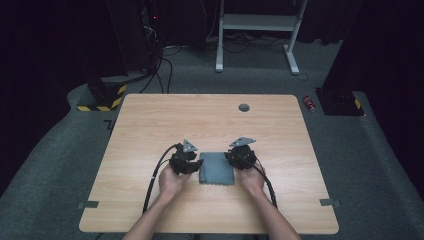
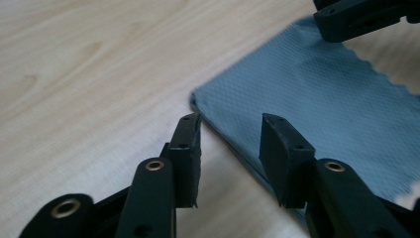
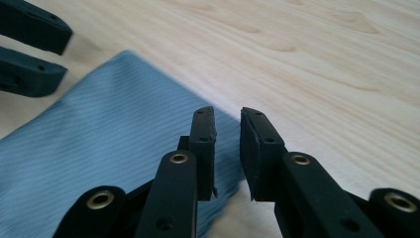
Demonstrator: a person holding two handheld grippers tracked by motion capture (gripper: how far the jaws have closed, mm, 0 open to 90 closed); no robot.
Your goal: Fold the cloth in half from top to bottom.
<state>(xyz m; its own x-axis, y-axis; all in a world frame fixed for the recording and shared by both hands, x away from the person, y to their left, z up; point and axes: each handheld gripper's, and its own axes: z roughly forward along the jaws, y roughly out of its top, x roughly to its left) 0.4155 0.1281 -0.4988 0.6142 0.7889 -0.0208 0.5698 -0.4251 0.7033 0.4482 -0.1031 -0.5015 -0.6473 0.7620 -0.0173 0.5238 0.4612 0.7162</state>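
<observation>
Left side first: the left gripper [image 1: 192, 161] sits just off the left edge of the grey cloth [image 1: 216, 168], which lies flat on the counter [image 1: 150, 125] a bit nearer the person than the middle. In the left gripper view its jaws are spread partway with a clear gap, straddling the cloth's folded edge [image 2: 317, 109] near a corner, pads not pressing on anything as far as I can see. Whether the lower tips brush the fabric is hard to say from that angle.

Then the right gripper [image 1: 233, 159], over on the cloth's right edge. The right gripper view shows its jaws only a little apart, a narrow slot between the pads, hanging over the cloth's edge [image 3: 99, 148]. No fabric visibly in the gap, so not pinching. That edge looks a bit blurry there.

Each gripper view also catches the other gripper's jaws cut off at the top corner. From above, both hands [image 1: 171, 182] cover the gripper bodies, and the jaw tips are too small to read.

Counter is light wood with a round grommet [image 1: 244, 107] toward the far side. Around it grey carpet, a white desk frame [image 1: 257, 30] behind, cables, a black-and-yellow striped base [image 1: 105, 97] at left, very dark room.
</observation>
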